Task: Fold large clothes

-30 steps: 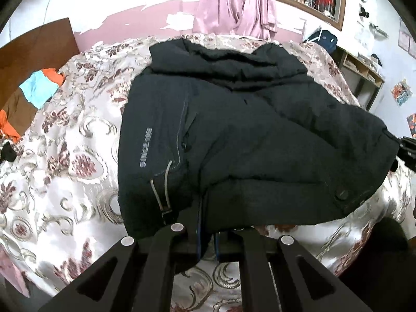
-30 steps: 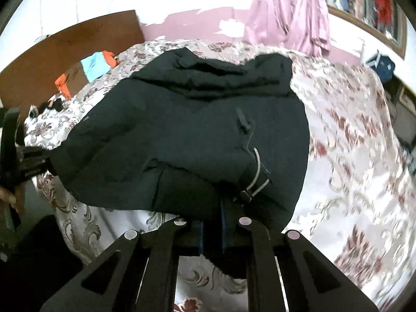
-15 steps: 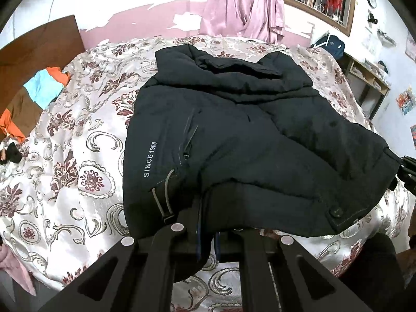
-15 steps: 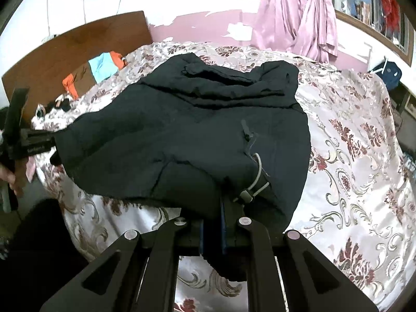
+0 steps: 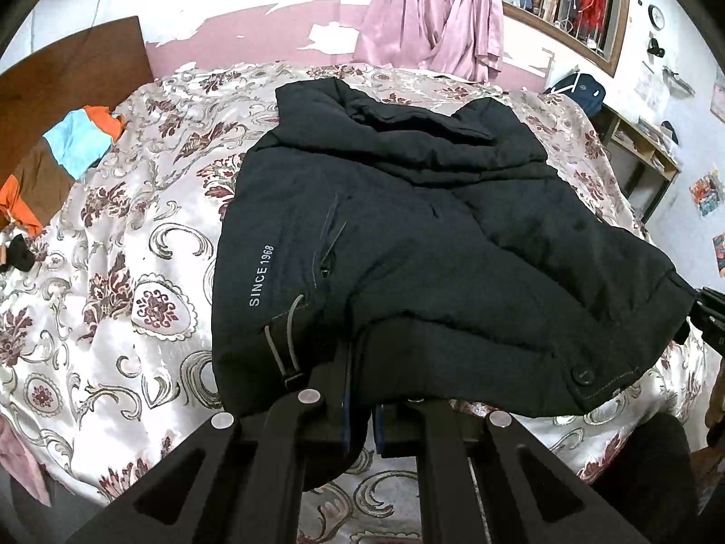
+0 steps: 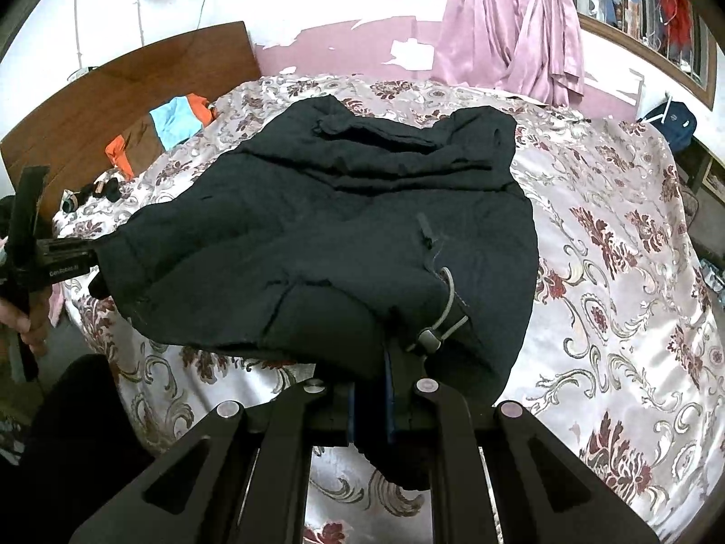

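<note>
Jacket (image 5: pixel 430 245) hem clamped in left gripper (image 5: pixel 360 390); right gripper (image 6: pixel 369 390)

floral bedspread (image 5: pixel 113 272), pink curtain (image 5: pixel 435 13) — blue bkpk (image 5: pixel 577 90)

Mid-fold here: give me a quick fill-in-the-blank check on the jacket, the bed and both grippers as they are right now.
1. The left gripper and the right gripper are each shut on the near hem of the ____ jacket.
2. The grey print on the jacket reads SINCE ____.
3. The jacket lies on a ____-patterned bedspread.
4. The curtain behind the bed is ____.

Missing words: black; 1968; floral; pink
</note>
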Tool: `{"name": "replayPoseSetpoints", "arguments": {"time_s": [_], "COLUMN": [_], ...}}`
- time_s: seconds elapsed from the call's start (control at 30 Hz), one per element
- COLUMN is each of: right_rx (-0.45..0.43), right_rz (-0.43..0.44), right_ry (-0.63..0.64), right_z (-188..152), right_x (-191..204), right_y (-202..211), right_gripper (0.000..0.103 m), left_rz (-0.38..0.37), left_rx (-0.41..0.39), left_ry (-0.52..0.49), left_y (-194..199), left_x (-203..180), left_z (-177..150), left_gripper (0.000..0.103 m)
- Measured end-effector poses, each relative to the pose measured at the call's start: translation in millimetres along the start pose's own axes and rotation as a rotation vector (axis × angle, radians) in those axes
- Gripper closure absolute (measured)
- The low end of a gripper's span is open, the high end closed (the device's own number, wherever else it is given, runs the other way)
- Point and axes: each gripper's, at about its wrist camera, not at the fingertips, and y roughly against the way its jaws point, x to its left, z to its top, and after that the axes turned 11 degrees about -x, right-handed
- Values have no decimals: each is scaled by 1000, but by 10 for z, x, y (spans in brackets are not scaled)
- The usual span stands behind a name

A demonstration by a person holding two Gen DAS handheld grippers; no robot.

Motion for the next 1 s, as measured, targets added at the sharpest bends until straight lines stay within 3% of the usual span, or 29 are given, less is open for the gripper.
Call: {"name": "replayPoseSetpoints", "arguments": {"time_s": [0.43, 1.0], "right_rx": [-7, -23], "right_rz": [35, 41], "right_ry": [-36, -26], "right_z": [-43, 101], "right_x": [-62, -64], "right_y": [-66, -80], "right_gripper": [94, 95], "left_rz": [11, -7], "left_rx": [23, -9], "left_ry": [-5, 19], "left_y": [-52, -121], "left_x": [-16, 22], "left_z": [-26, 222], "left_gripper": [96, 96]}}
